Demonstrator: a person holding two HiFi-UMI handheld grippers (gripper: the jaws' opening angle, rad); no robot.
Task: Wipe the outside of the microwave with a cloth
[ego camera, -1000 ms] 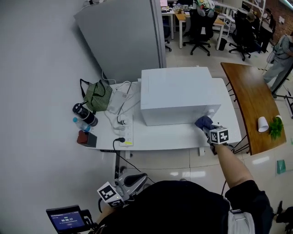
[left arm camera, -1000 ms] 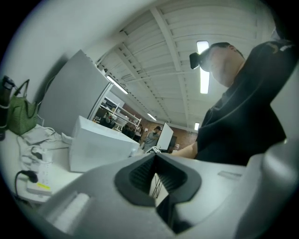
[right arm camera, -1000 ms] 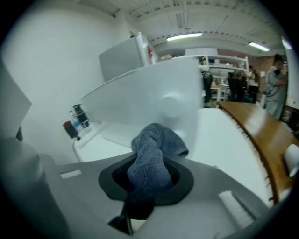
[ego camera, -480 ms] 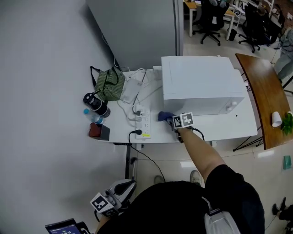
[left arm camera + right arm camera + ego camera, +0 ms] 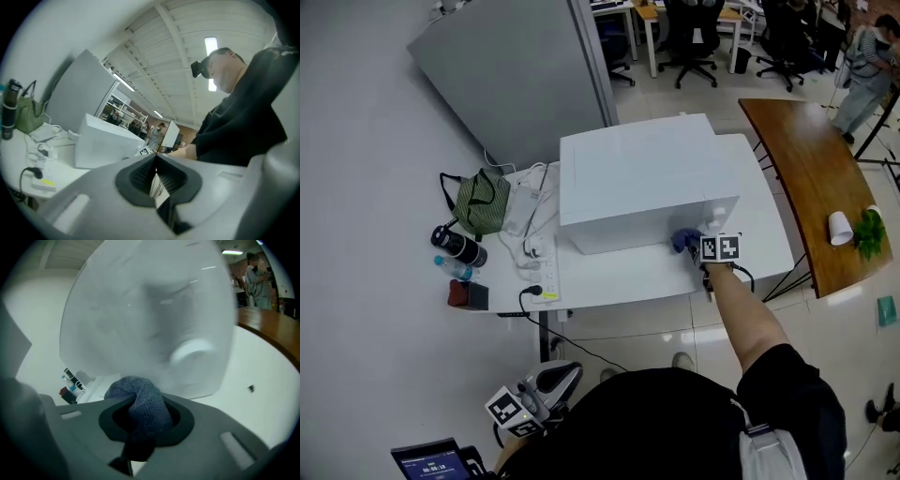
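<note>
Tightly around cloth (image 5: 139,401), right tool (image 5: 700,247), perhaps against microwave (image 5: 642,183)

The head view looks steeply down from high above the person (image 5: 675,422), taking in the whole counter (image 5: 609,272) and the microwave (image 5: 637,178) from well back. The right gripper view rides on the right claw (image 5: 694,245) and faces the microwave's front from very near, so that it fills the frame above the cloth (image 5: 140,406). The left gripper view sits low beside the person, off the counter's near edge, tilted up toward the ceiling (image 5: 187,61), with the microwave farther off. All three share the microwave and the dark bottle (image 5: 461,247).
</note>
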